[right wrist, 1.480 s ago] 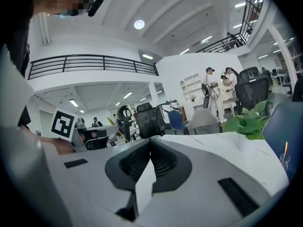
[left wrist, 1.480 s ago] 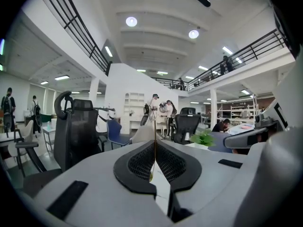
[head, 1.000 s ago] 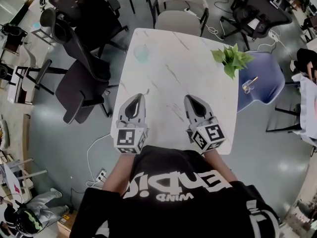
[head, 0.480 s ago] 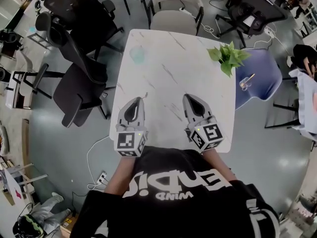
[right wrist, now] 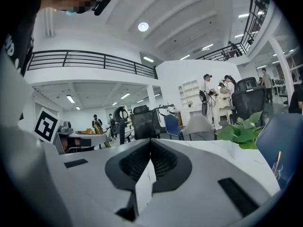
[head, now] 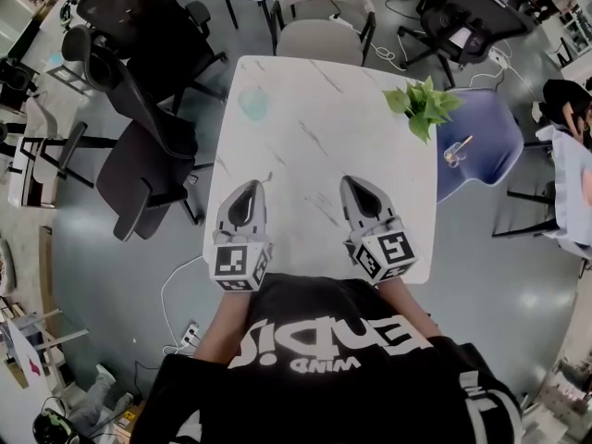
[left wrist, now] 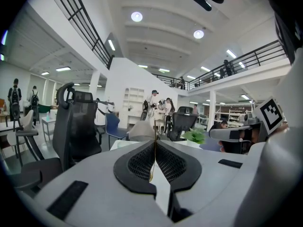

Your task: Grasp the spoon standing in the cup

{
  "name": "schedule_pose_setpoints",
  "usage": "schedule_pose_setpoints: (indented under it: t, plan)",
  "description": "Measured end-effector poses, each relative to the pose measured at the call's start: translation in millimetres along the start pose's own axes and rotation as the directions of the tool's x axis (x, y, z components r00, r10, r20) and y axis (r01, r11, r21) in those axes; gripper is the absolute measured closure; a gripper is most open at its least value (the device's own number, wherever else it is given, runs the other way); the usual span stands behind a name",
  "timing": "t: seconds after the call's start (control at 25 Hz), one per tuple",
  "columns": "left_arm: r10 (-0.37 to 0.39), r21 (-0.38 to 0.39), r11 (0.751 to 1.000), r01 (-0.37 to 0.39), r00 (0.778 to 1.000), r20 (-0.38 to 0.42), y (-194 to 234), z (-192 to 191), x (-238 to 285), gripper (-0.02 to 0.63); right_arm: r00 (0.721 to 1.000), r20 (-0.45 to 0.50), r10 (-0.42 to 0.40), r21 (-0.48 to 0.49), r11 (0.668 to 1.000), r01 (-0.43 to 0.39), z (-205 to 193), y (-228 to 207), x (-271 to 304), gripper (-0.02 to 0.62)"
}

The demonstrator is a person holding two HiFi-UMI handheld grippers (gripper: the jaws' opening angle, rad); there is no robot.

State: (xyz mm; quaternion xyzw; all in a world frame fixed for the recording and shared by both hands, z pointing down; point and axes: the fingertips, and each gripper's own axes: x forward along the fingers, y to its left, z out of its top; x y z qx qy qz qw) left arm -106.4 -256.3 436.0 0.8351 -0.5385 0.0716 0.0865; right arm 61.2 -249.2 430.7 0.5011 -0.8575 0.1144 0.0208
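We hold the left tongs [head: 248, 192] and right tongs [head: 359, 191] clenched and empty over the worktop's [head: 305, 109] near edge, seemingly parked before any reach. Far to their right, past the plant [head: 421, 104], the spoon [head: 461, 144] stands in its cup [head: 452, 158] on a chair [head: 490, 128].

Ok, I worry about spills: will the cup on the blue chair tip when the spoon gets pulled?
Probably easily: the cup looks small and clear, so likely light. The spoon leans well past its rim, so a sideways tug could lever it over. The chair seat looks curved, perhaps unsteady footing.
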Motion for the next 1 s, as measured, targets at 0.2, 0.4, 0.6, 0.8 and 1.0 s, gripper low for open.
schedule_pose_setpoints:
  t: [0.2, 0.4, 0.6, 0.8, 1.0]
  plan:
    - [-0.002, 0.001, 1.0, 0.002, 1.0, 0.0, 1.1, 0.4, 1.0, 0.589, 1.0, -0.003, -0.006, 0.001, 1.0, 0.006, -0.7, -0.5, -0.3, 0.583]
    - [-0.01, 0.0, 1.0, 0.01, 1.0, -0.003, 0.7, -1.5, 3.2, 0.589, 1.0, -0.003, -0.011, 0.001, 1.0, 0.011, -2.0, -2.5, -0.7, 0.583]
    - [-0.013, -0.002, 1.0, 0.013, 1.0, -0.006, 3.0, -1.5, 5.3, 0.589, 1.0, -0.006, -0.014, 0.006, 1.0, 0.014, -2.2, -3.2, -1.0, 0.583]
    - [-0.015, -0.008, 1.0, 0.015, 1.0, -0.001, 4.4, -0.8, 5.2, 0.589, 1.0, -0.006, -0.017, 0.007, 1.0, 0.017, -3.4, -3.7, -1.7, 0.583]
    - [-0.019, -0.012, 1.0, 0.019, 1.0, -0.001, 3.1, -2.3, 6.6, 0.589, 1.0, -0.005, -0.011, 0.01, 1.0, 0.011, -3.8, -4.3, -1.2, 0.583]
